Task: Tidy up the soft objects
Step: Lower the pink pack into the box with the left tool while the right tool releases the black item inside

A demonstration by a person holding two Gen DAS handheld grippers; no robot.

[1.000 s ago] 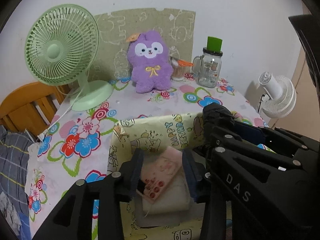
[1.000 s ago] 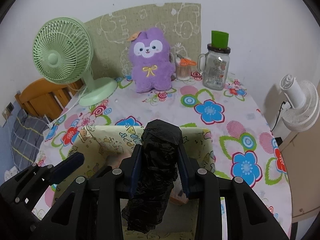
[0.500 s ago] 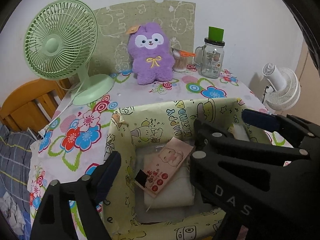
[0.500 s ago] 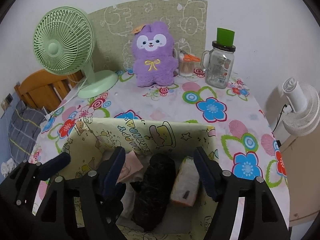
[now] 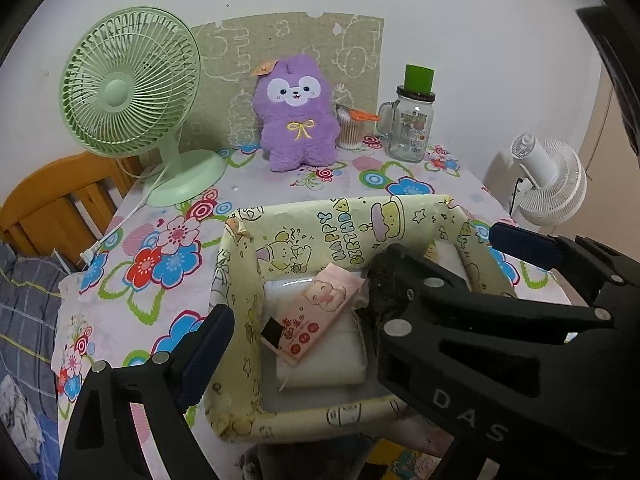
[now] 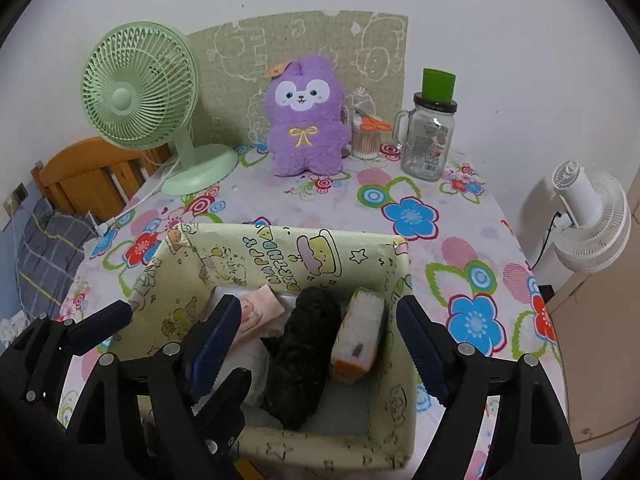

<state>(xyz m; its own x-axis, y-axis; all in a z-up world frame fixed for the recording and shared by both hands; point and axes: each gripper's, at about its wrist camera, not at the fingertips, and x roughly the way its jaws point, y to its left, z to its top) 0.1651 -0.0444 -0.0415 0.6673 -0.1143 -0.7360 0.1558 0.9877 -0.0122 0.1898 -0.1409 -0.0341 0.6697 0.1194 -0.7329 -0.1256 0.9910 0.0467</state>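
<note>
A yellow cartoon-print box (image 5: 304,236) (image 6: 272,256) stands at the table's near edge. In it lie a pink tissue pack (image 5: 316,312) (image 6: 260,306) on a white pack (image 5: 320,360), a black bundle (image 6: 300,356) and an orange-and-white tissue pack (image 6: 358,334). My left gripper (image 5: 304,336) is open and empty above the box's left part. My right gripper (image 6: 320,344) is open and empty above the black bundle. A purple plush bunny (image 5: 296,116) (image 6: 306,120) sits upright at the back of the table.
A green desk fan (image 5: 132,96) (image 6: 144,92) stands back left, its cord trailing off the table's left edge. A glass jar with a green lid (image 5: 412,120) (image 6: 430,136) and a cotton-swab cup (image 6: 366,138) stand back right. A white fan (image 6: 588,216) stands beyond the right edge.
My right gripper opened and let the black bundle drop into the box. My left gripper opened and released the pink tissue pack. Both drew back a little.
</note>
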